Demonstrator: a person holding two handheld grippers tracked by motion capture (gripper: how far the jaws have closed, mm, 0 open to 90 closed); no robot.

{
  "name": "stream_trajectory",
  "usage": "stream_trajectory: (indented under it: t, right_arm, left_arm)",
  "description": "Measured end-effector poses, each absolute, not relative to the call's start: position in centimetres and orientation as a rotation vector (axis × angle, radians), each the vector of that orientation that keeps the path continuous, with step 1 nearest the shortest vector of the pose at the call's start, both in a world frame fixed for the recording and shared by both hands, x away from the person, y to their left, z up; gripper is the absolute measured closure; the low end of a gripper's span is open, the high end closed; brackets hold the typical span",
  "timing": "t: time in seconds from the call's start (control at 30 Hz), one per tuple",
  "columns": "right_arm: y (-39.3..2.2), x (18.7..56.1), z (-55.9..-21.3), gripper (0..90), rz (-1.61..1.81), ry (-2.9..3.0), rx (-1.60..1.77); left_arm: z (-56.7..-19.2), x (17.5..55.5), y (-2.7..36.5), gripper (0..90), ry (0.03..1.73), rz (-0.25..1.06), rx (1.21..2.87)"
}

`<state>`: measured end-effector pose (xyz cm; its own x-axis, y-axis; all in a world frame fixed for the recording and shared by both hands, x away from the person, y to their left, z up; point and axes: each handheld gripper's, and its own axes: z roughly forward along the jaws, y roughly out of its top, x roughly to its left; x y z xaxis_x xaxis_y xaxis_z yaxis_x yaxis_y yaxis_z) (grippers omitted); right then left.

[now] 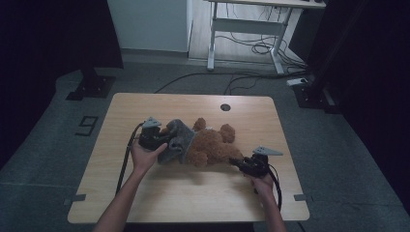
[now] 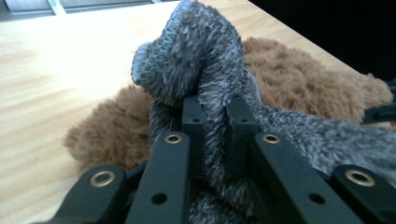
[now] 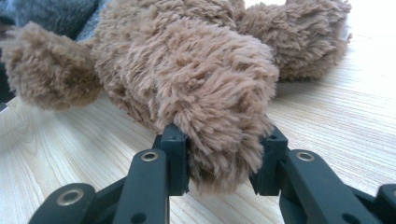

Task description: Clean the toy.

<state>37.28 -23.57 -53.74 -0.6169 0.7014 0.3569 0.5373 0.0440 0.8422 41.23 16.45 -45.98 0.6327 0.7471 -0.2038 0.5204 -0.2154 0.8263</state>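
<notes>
Right now the left gripper is pinching a fold of the grey knitted garment, its two black jaws pressed close together with the fuzzy cloth squeezed between them. The garment is bunching up over the jaw tips and trailing off to the side across the brown plush behind it. In the high view the left gripper is sitting at the left end of the teddy bear, with the person's left hand wrapping its body from below.

The right gripper is clamping one of the bear's plush limbs, the jaws standing apart by the thickness of the limb and the fur bulging out between and over them. In the high view the right gripper is lying at the bear's lower right corner, with the right hand behind it, toward the near edge.

The bear is lying on its side across the middle of the wooden table, stretching between the two grippers, with the grey garment covering its left end.

Bare wood is showing on every side of the bear: a broad strip toward the near edge, a narrower one toward the far edge, where a round cable hole is sitting, and clear margins toward the left and right edges. Both grippers are sitting well inside the table's rim. Beyond the far edge, a white desk frame is standing on the floor with loose cables under it.
</notes>
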Motion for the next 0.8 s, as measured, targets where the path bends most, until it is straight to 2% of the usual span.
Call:
stream_trajectory:
  t: [0.27,0.4,0.57,0.67,0.8]
  right_arm:
    - [-23.7,37.4,-53.8,58.8,1.605,2.142,1.313]
    - [-24.0,37.1,-53.1,45.8,1.612,2.132,1.27]
    - [-23.6,36.5,-50.6,30.1,1.628,2.103,1.177]
    - [-22.2,36.4,-49.2,25.6,1.623,2.082,1.129]
    - [-19.9,37.4,-49.0,22.4,1.575,2.153,1.137]
  left_arm:
    - [-47.6,39.4,16.9,81.0,0.991,0.277,1.866]
    - [-47.9,38.8,17.0,81.2,0.988,0.276,1.865]
    - [-48.3,38.0,17.2,81.2,0.986,0.261,1.858]
    - [-48.6,37.6,17.4,81.2,0.983,0.251,1.855]
    - [-48.7,37.4,17.5,81.2,0.983,0.25,1.85]
